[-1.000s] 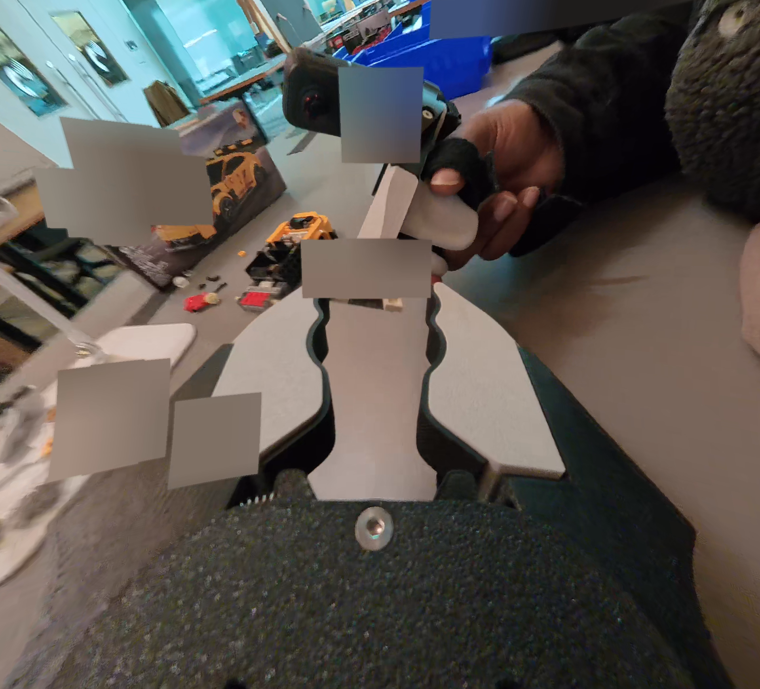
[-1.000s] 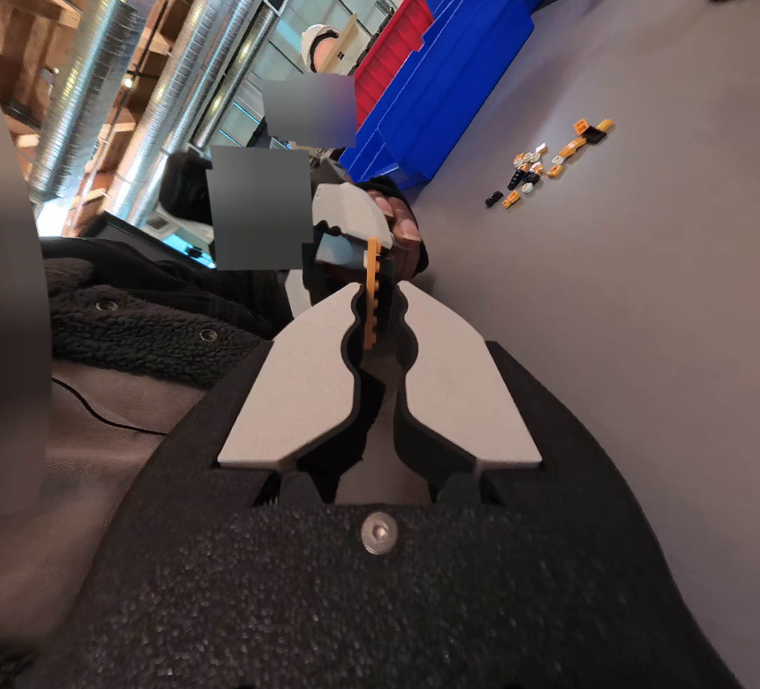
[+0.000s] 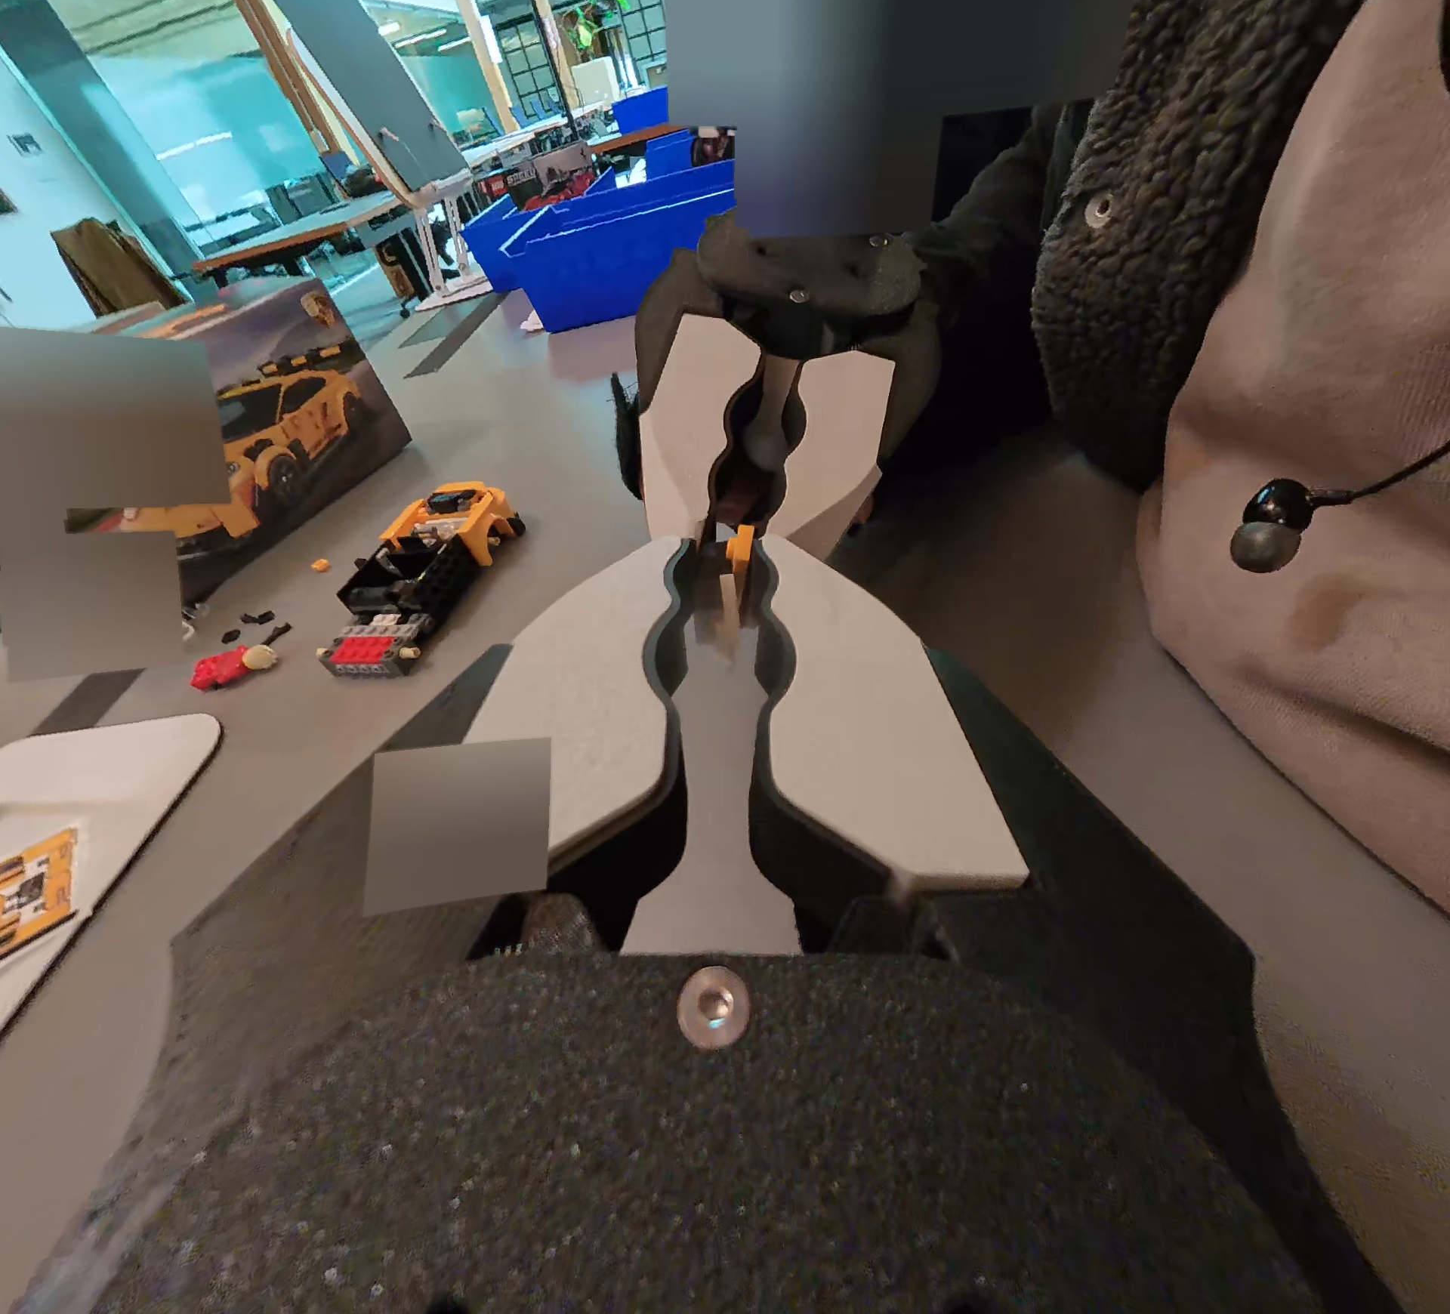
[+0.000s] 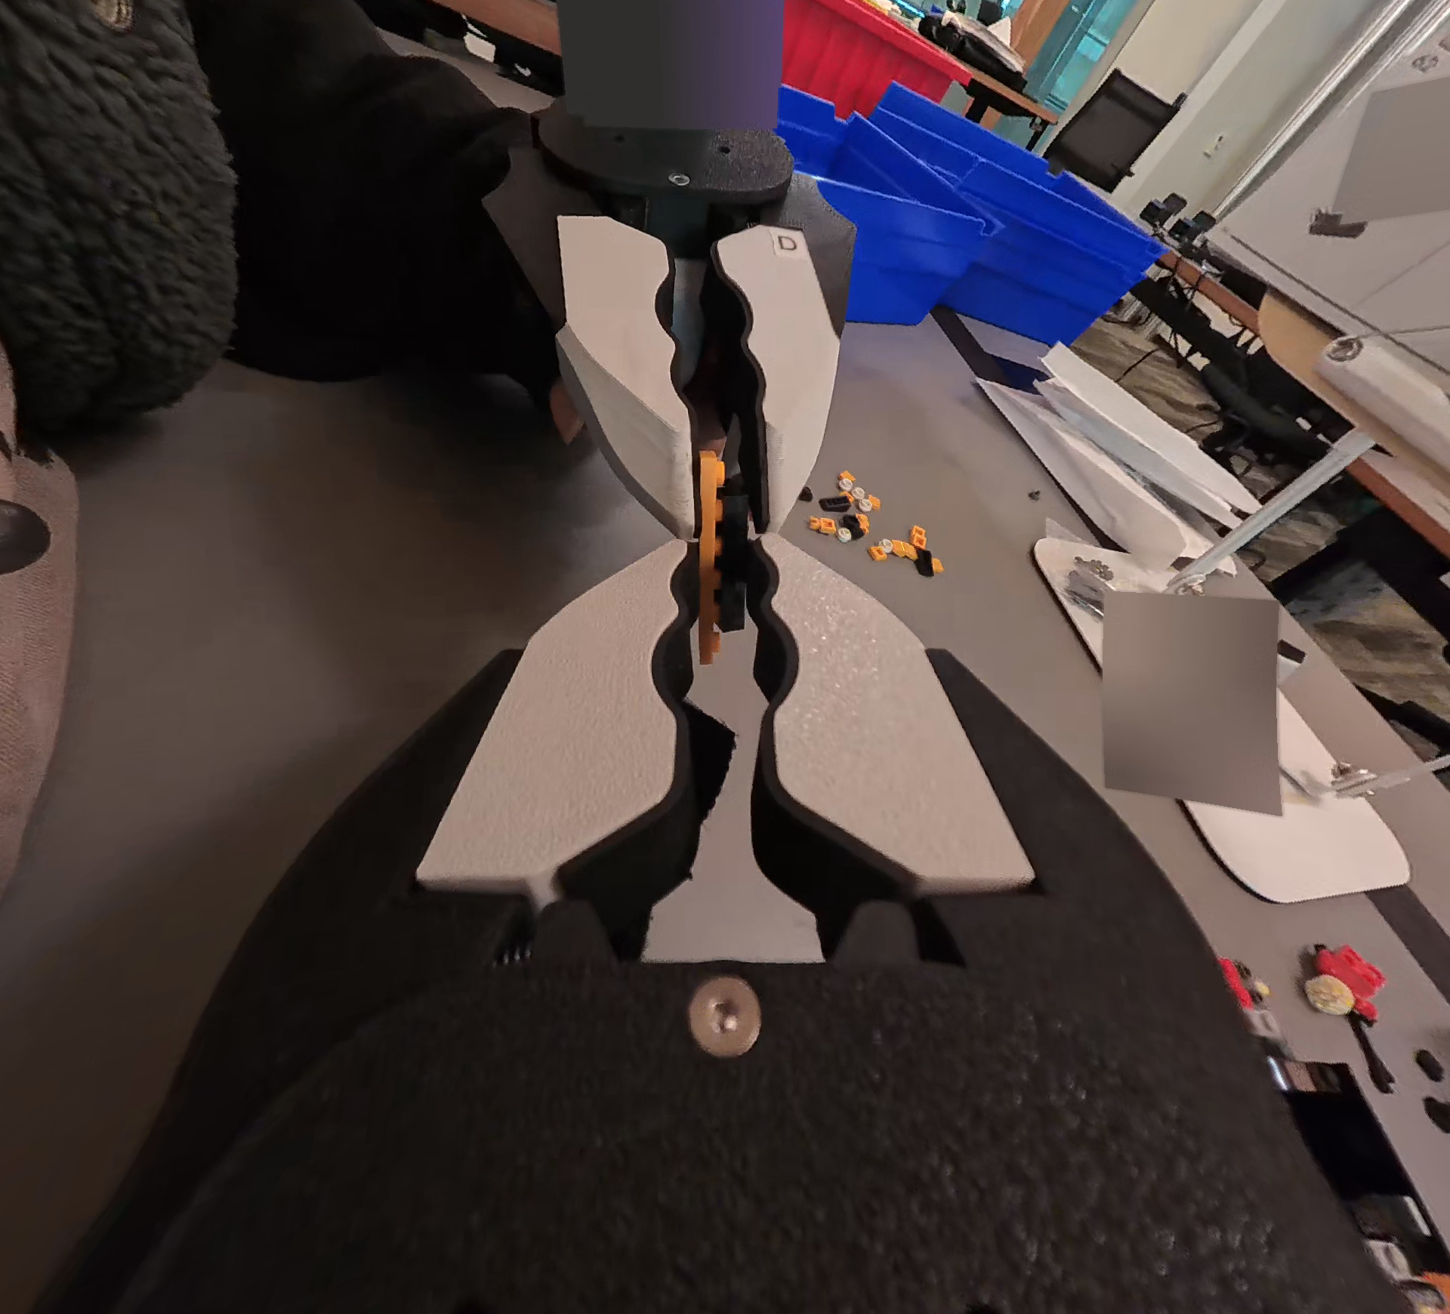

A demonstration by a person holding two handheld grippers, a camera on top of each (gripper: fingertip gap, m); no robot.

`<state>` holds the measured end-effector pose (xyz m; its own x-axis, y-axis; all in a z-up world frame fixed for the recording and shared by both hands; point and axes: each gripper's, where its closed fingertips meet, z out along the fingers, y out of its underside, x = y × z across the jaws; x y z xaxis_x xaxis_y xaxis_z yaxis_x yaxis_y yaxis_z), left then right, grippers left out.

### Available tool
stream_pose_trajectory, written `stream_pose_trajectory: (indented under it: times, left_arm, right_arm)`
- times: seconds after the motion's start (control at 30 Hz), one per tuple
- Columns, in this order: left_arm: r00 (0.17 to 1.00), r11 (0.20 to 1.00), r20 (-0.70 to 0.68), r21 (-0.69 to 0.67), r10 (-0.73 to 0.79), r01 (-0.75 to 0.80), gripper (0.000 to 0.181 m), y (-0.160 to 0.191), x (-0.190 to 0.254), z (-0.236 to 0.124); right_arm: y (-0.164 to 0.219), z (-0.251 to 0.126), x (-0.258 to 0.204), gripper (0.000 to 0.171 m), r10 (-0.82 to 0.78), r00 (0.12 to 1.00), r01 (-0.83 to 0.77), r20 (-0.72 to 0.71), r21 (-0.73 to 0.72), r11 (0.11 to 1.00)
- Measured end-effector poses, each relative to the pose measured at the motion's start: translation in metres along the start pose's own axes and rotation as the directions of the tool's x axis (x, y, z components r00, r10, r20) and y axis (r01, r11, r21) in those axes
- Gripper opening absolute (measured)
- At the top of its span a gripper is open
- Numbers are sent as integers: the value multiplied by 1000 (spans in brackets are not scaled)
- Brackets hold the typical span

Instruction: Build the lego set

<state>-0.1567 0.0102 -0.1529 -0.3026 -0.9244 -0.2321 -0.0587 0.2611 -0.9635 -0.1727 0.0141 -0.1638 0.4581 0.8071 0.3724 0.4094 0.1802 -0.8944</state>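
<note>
so the left gripper [image 3: 718, 554] has swung in nose to nose with the right gripper [image 4: 726, 554]; both jaws now nearly closed on the orange-and-black lego piece [image 4: 718, 562] above the desk [image 4: 392, 570], looks like a handoff or press-fit

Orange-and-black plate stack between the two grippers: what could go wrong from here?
1. The right gripper and left gripper meet tip to tip on the thin orange-and-black plate stack, gripped edge-on; a slight twist could pop the plates apart or out.
2. It is held in the air above the grey table; a dropped piece could bounce away.
3. The contact point is largely hidden in both views, so misalignment may go unnoticed.
</note>
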Motion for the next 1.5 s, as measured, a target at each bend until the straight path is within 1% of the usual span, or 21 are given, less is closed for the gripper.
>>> stream_pose_trajectory:
  times: [0.1,0.3,0.43,0.63,0.93,1.17,1.33,1.4,1.47,1.5]
  left_arm:
    - [1000,1000,-12,0,18,-18,12,-1,3,-1]
    - [999,1000,-33,2,6,-6,11,-3,6,-1]
    - [999,1000,-53,11,-7,8,11,-4,8,-2]
    - [995,1000,-101,9,-10,11,11,-4,15,-3]
    - [992,1000,-128,11,-5,7,11,-5,20,-4]
    - [995,1000,-96,-16,13,-15,11,-4,15,-3]
    - [992,999,-119,-27,29,-33,11,-3,19,-4]
    - [989,998,-146,-36,38,-44,11,-2,24,-2]
    - [985,997,-163,-55,51,-61,11,0,28,-1]
    - [984,996,-172,-59,52,-63,11,1,30,-1]
  right_arm:
    - [-2,0,-3,11,15,1000,-15,22,9,1000]
    - [-4,-2,-7,12,81,993,-83,84,27,996]
    - [3,-3,-9,14,93,987,-94,127,1,996]
    - [1,-5,-17,12,119,974,-125,191,17,992]
    - [3,-3,-19,11,90,980,-90,176,-10,996]
    - [5,0,-14,11,66,990,-64,123,-18,998]
    - [3,-1,-19,12,102,978,-104,179,5,995]
    - [1,-2,-24,20,92,973,-96,209,12,995]
    - [-2,-3,-27,19,86,970,-93,229,23,995]
    - [-1,-4,-27,14,82,970,-89,230,19,996]
